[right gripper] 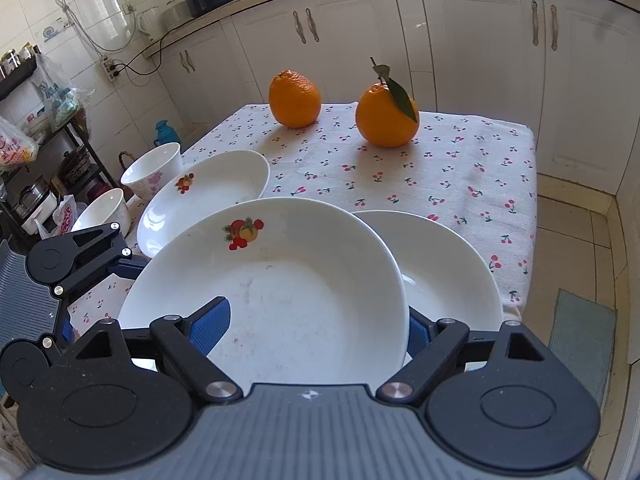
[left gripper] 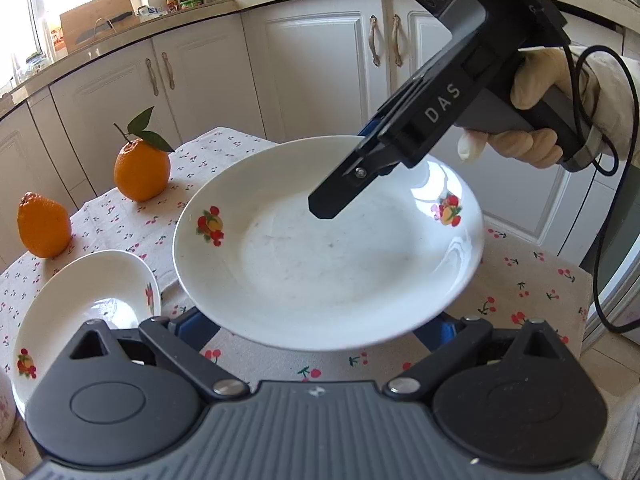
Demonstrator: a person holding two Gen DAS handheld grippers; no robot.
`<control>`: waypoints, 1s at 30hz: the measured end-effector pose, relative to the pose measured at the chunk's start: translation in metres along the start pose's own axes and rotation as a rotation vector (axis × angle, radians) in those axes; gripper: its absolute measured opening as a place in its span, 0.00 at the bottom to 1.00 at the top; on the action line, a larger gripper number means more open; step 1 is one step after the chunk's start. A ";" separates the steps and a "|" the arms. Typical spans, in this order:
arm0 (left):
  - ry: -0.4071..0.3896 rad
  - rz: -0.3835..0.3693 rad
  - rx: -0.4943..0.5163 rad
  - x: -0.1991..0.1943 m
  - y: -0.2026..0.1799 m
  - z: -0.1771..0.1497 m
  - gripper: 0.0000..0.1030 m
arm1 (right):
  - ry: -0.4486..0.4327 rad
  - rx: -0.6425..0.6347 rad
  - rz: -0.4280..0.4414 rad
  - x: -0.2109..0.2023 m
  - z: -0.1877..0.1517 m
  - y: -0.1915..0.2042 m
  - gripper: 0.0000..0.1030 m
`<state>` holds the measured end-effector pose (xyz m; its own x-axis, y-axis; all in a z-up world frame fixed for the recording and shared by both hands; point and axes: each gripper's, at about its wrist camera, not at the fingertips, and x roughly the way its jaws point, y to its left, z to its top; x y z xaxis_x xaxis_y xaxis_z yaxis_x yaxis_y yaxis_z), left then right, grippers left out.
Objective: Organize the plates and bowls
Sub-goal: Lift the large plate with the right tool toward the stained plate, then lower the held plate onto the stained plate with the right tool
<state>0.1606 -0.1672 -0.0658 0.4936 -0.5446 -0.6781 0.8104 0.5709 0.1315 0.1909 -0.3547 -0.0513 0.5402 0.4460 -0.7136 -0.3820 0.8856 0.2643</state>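
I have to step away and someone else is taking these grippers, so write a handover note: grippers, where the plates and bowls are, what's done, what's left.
Left gripper: fingers reach under the near rim of the fruit-print plate; grip unclear.
Right gripper: jaws wide, one finger over the plate's inside and the other behind its rim; grip unclear.
That plate looks raised off the table.
On the table: plain plate to the right, second fruit-print plate to the left, two bowls beyond it.
Done: nothing stacked.
Left: stack the plates, group the bowls.
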 end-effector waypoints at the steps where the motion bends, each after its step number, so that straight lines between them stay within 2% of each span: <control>1: -0.001 -0.006 -0.002 0.003 0.000 0.002 0.96 | -0.002 0.007 -0.004 0.000 0.000 -0.003 0.88; 11: 0.005 -0.022 0.007 0.023 -0.004 0.015 0.96 | -0.019 0.052 -0.022 -0.005 -0.006 -0.028 0.88; 30: 0.024 -0.034 -0.039 0.038 0.001 0.019 0.96 | -0.011 0.067 -0.022 -0.001 -0.011 -0.037 0.88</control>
<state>0.1862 -0.1985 -0.0778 0.4579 -0.5498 -0.6986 0.8137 0.5756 0.0803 0.1965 -0.3895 -0.0678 0.5563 0.4274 -0.7126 -0.3192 0.9017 0.2915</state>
